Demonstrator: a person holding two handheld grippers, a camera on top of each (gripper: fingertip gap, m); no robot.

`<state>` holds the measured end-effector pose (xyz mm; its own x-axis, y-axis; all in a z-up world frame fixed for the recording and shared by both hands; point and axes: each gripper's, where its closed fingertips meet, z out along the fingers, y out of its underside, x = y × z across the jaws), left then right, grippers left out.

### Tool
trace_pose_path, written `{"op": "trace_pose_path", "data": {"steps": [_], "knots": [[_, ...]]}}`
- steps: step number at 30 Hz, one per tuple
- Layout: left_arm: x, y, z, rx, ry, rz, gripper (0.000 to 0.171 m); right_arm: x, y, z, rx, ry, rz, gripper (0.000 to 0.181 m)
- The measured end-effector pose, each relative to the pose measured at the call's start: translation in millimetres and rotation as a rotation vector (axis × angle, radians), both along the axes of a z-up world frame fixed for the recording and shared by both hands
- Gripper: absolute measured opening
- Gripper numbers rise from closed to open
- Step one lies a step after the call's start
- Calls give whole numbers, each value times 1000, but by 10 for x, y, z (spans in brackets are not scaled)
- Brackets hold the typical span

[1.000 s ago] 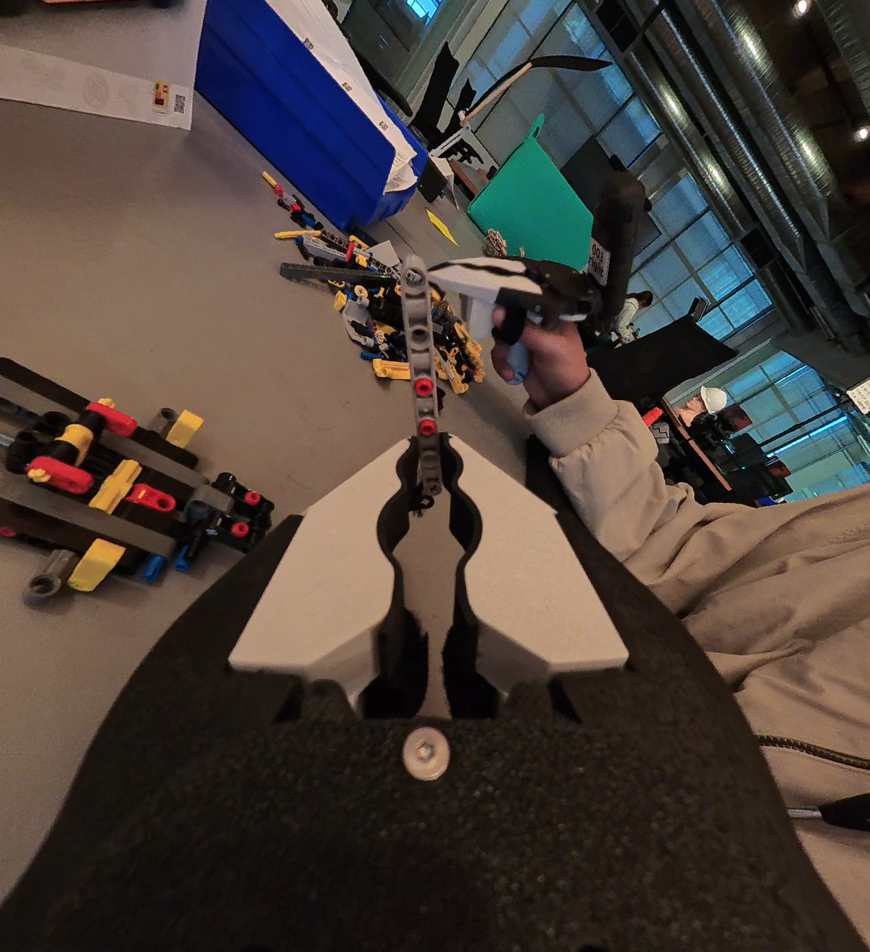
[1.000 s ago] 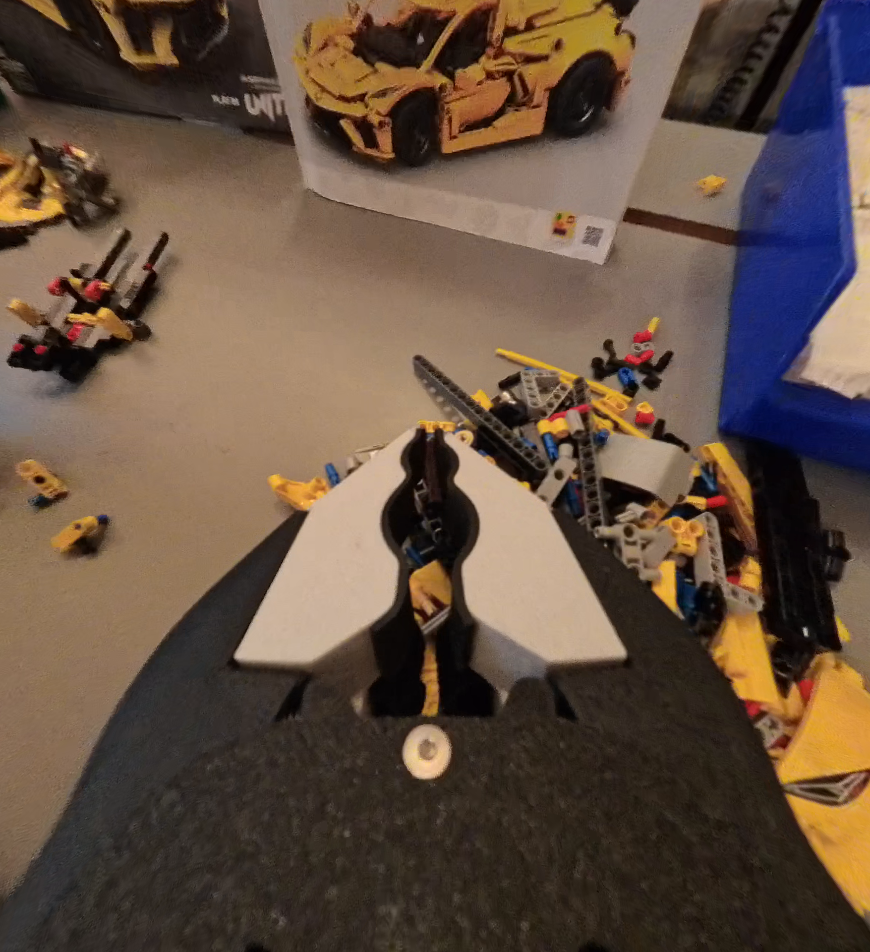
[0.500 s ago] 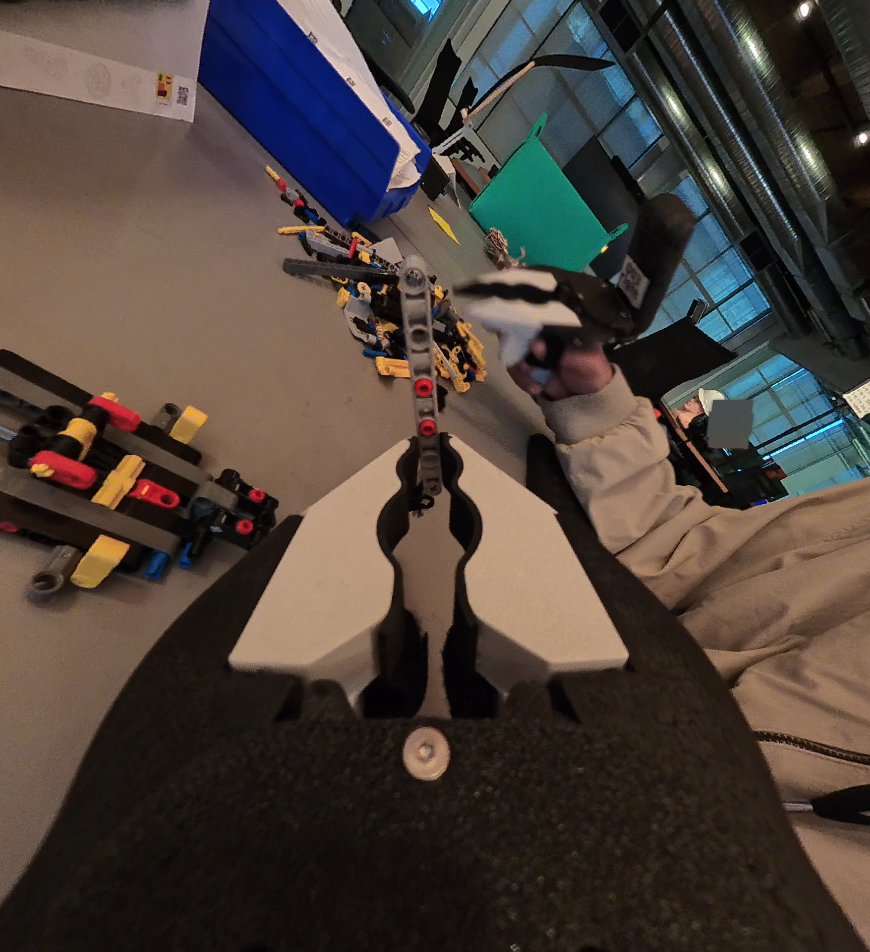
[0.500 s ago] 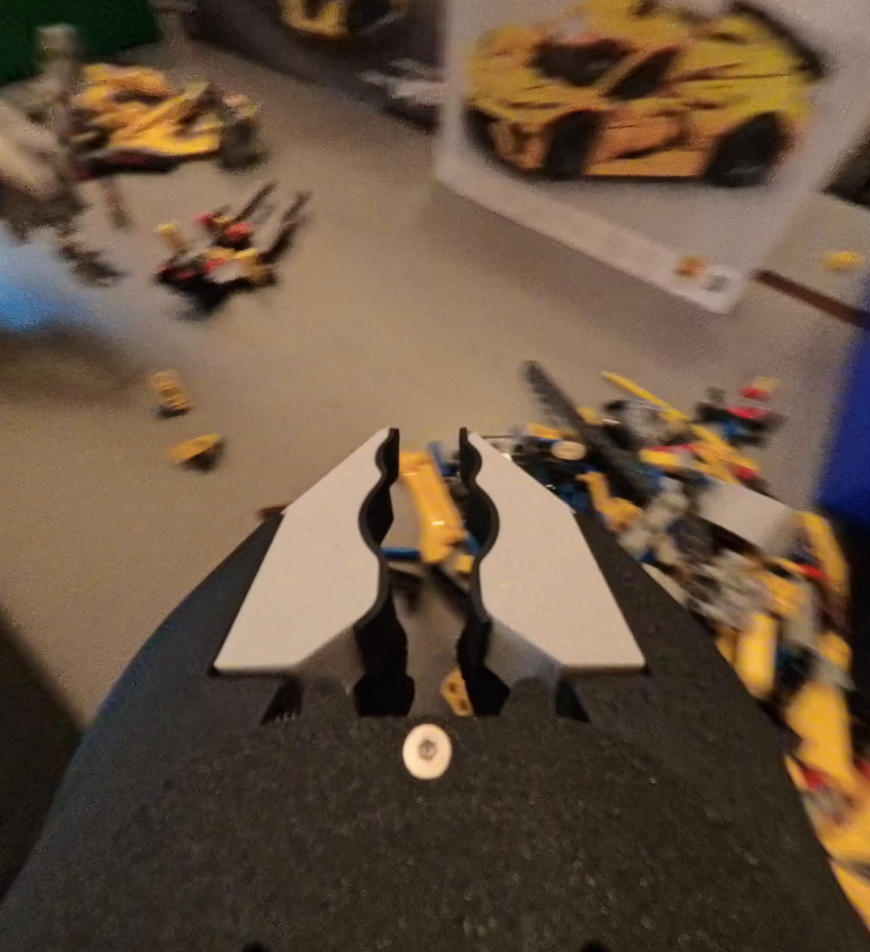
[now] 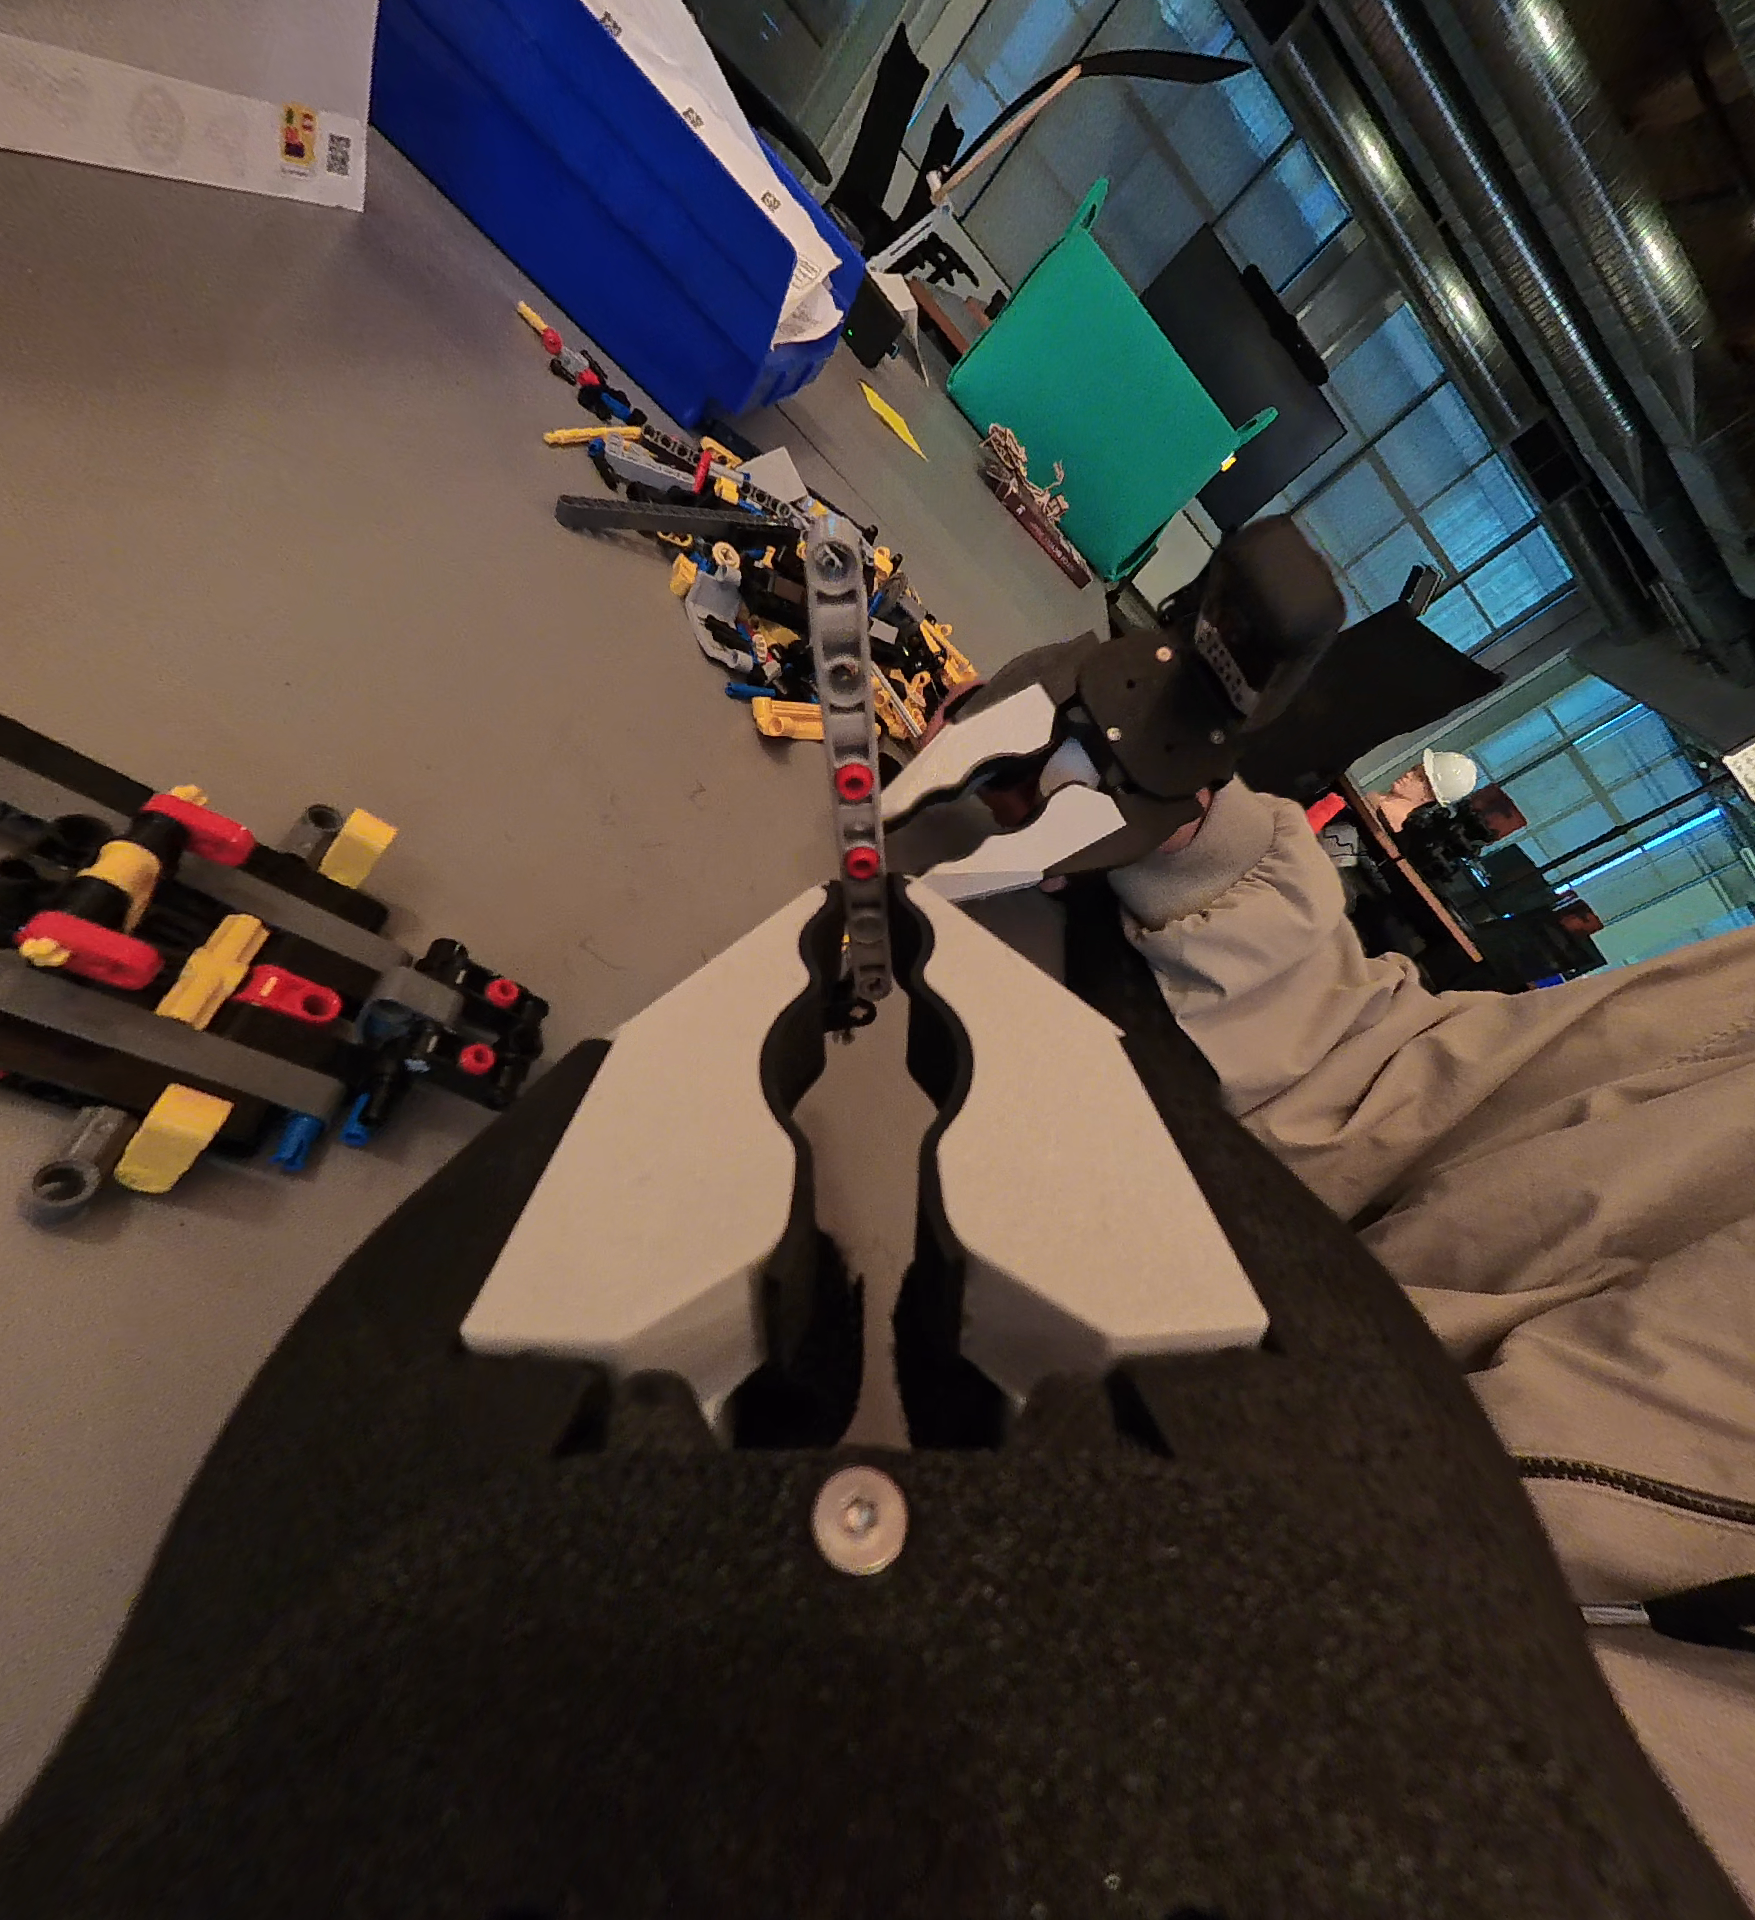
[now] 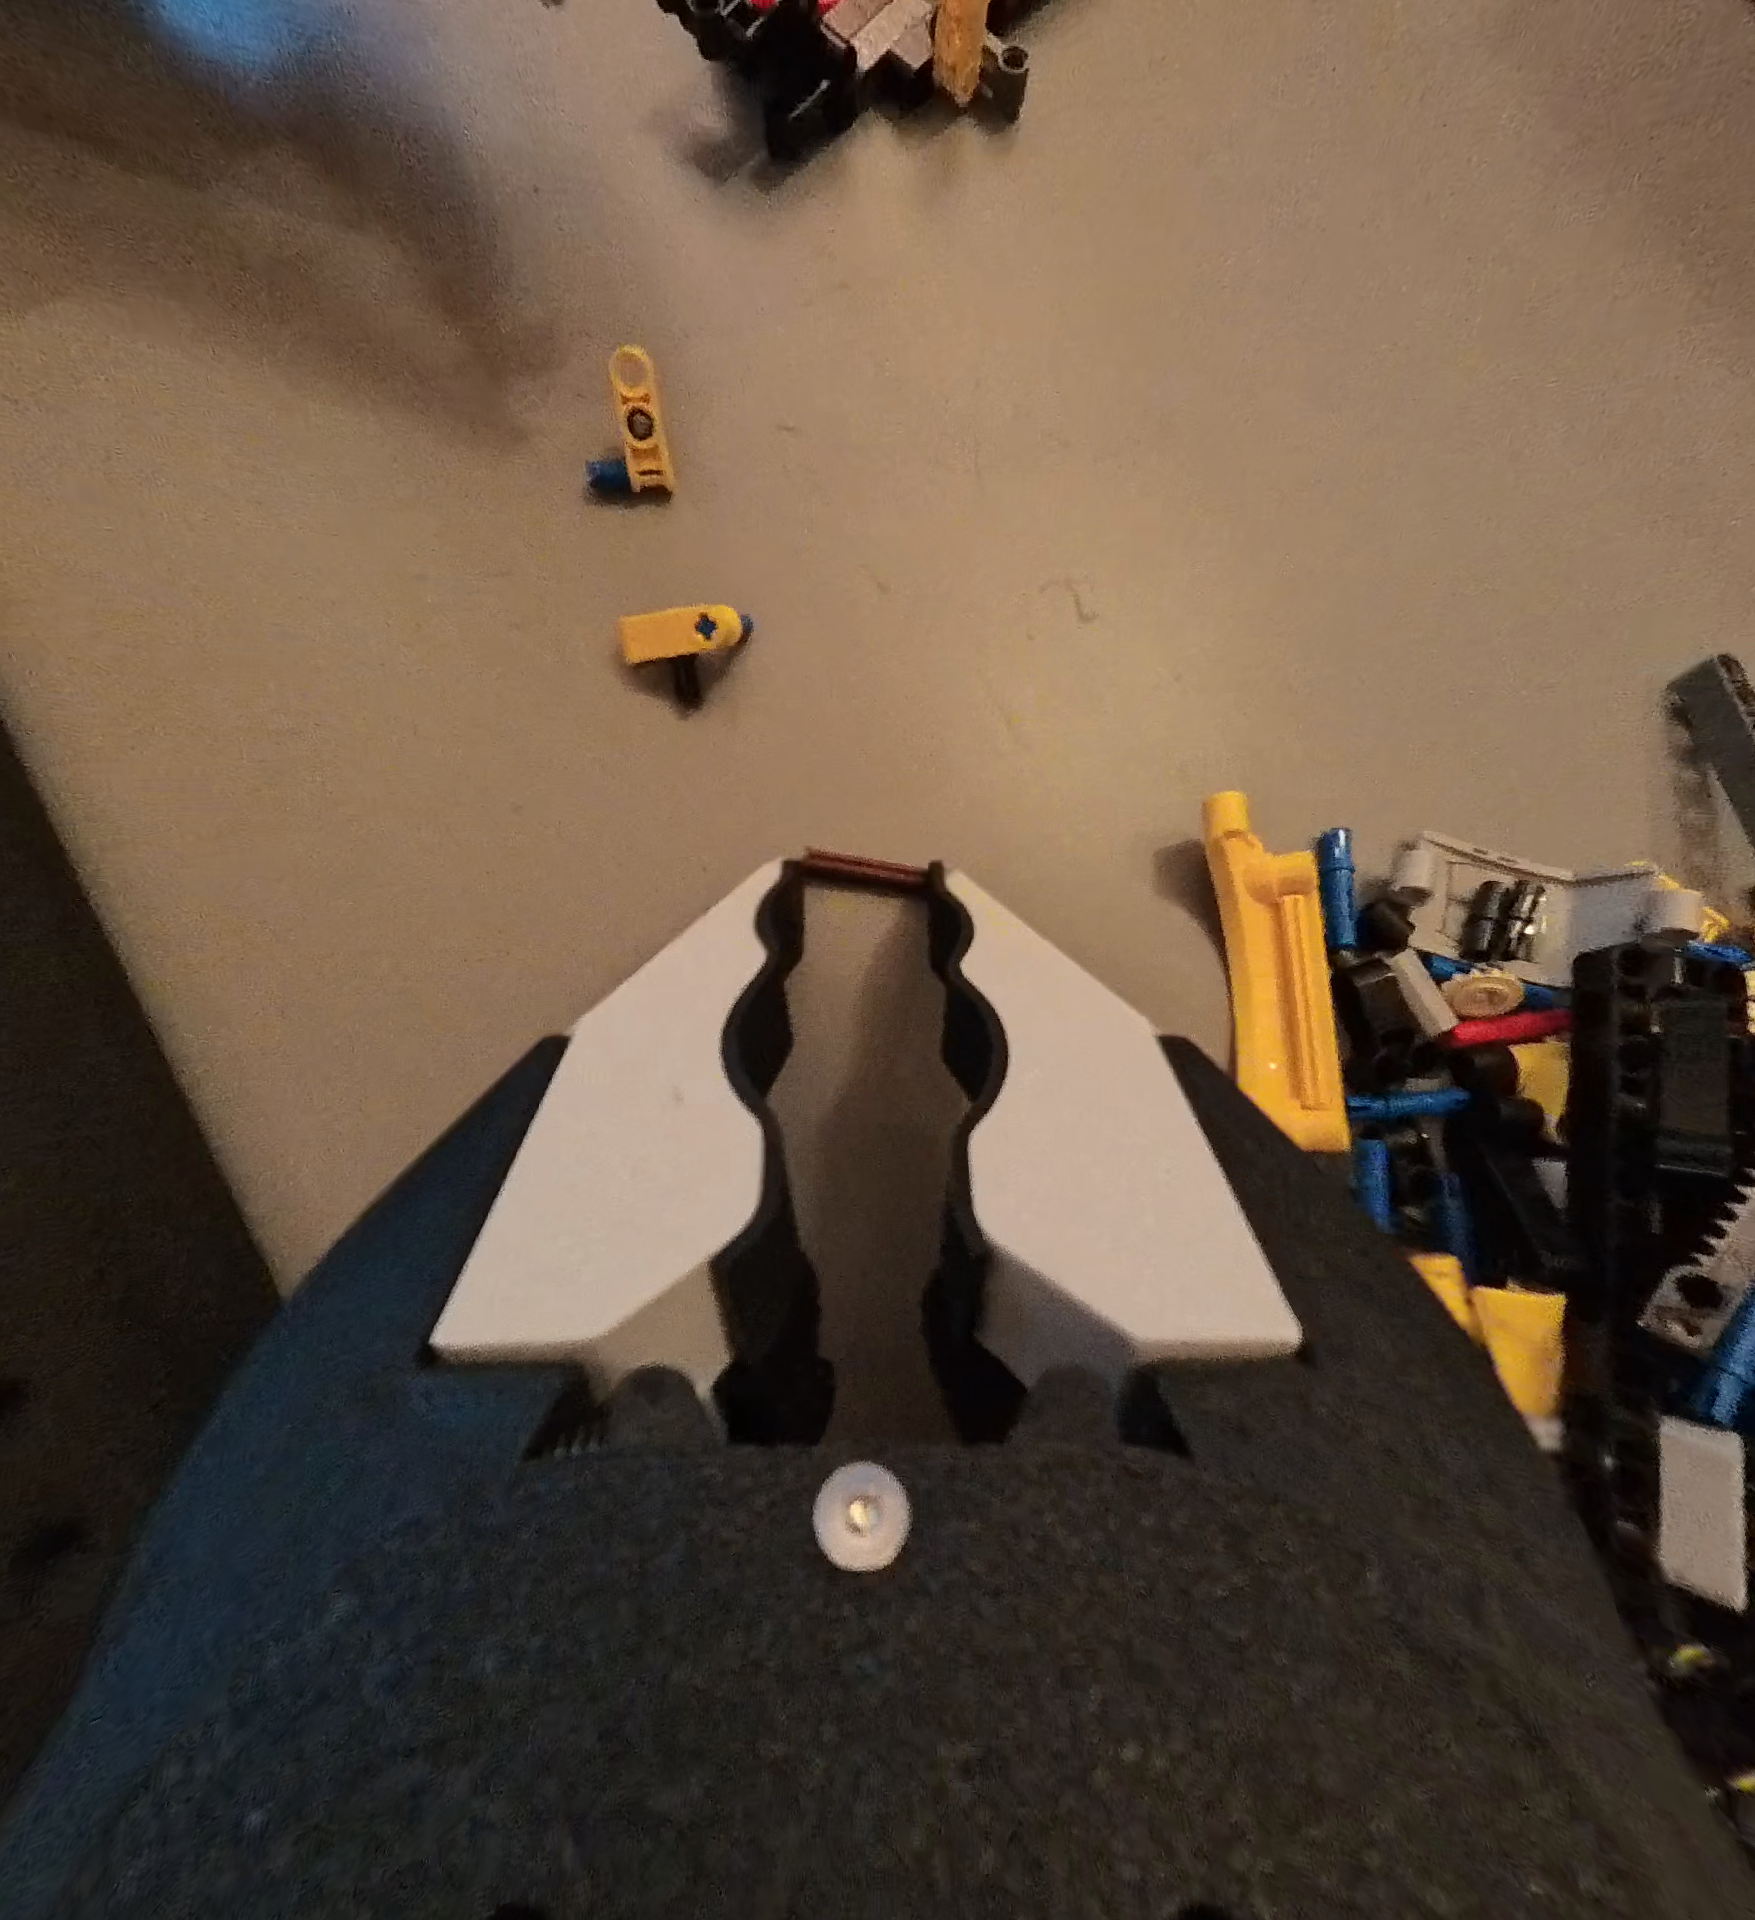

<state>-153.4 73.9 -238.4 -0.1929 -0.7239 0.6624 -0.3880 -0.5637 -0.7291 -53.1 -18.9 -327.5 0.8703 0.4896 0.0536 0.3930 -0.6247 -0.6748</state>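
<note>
My left gripper [image 5: 862, 920] is shut on the lower end of a grey beam [image 5: 840, 675] with two red pins; the beam stands up from the fingertips above the grey table. My right gripper [image 6: 868, 878] has its jaws partly apart, with a thin brown axle [image 6: 868, 871] spanning end to end between the fingertips. In the left wrist view the right gripper [image 5: 914, 821] hovers just right of the beam, close to the red pins, held by a hand in a beige sleeve [image 5: 1372, 1091].
A black, grey, red and yellow assembly [image 5: 177, 977] lies at left. A pile of loose parts [image 5: 769, 592] sits beyond the beam, also in the right wrist view [image 6: 1527, 1039]. A blue bin [image 5: 592, 187] stands behind. Two small yellow parts [image 6: 641, 431] [image 6: 681, 636] lie apart. The grippers' ends are close to 15 centimeters from one another.
My right gripper left the parts pile, swung left and came down beside the grey beam, now with the brown axle between its tips. My left gripper and the beam stayed put.
</note>
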Motion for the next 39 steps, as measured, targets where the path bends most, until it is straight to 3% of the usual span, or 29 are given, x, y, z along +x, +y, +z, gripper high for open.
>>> {"op": "trace_pose_path", "data": {"steps": [6,8,12,14,17,20,24,27,30,36,38,39], "knots": [[-5,12,9,-2,-3,4,7,199,17,95,20,8,-49,22],[-8,30,16,-6,-6,10,7,622,36,307,110,-53,-180,23],[0,34,18,-18,-10,12,7,1726,-72,734,311,-139,-618,23],[8,23,14,-27,-12,7,7,1855,-100,604,284,-154,-639,41],[5,-3,50,-75,-34,-8,7,2030,-155,621,300,-285,-706,38],[-16,-10,159,-157,-86,-25,7,1644,4,914,383,-102,-643,32],[-62,-56,314,-259,-158,-83,7,-24,380,1130,333,471,-206,33],[-91,-116,383,-324,-185,-129,7,-878,484,1087,286,677,39,32],[-98,-165,381,-321,-174,-151,7,-1086,536,1056,262,747,81,23],[-101,-373,368,-287,-158,-236,7,-1293,418,1064,226,791,194,23],[-108,-437,376,-275,-163,-261,7,-1291,401,1046,212,783,199,6],[-103,-450,379,-250,-167,-259,7,-1288,389,1049,193,805,204,6]]}}
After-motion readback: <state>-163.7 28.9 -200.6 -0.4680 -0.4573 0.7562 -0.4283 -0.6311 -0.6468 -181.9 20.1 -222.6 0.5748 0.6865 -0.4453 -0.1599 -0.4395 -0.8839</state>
